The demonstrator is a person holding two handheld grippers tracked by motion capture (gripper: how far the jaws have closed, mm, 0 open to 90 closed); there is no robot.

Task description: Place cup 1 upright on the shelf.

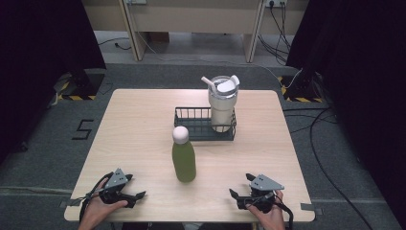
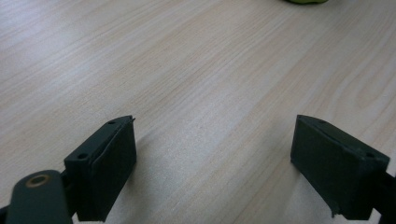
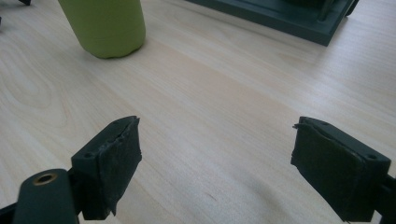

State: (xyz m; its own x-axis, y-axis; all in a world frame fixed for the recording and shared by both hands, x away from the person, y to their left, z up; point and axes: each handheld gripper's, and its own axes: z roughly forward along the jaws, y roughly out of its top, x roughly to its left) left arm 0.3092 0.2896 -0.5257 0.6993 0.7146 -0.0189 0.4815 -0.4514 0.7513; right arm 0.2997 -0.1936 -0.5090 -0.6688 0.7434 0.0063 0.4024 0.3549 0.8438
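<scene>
While both tools gape, green bottle (image 1: 184, 162) stands upright, white-capped.

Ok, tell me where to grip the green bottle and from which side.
Grip the green bottle around its straight body, below the white cap. It stands upright and alone on the table, near of the black rack. The right gripper, jaws open, could probably come in level from its right.

Bottle (image 1: 184, 155) table (image 1: 139, 139) centre; rack (image 1: 191, 125) behind, tumbler (image 1: 222, 103) in its right end.
</scene>
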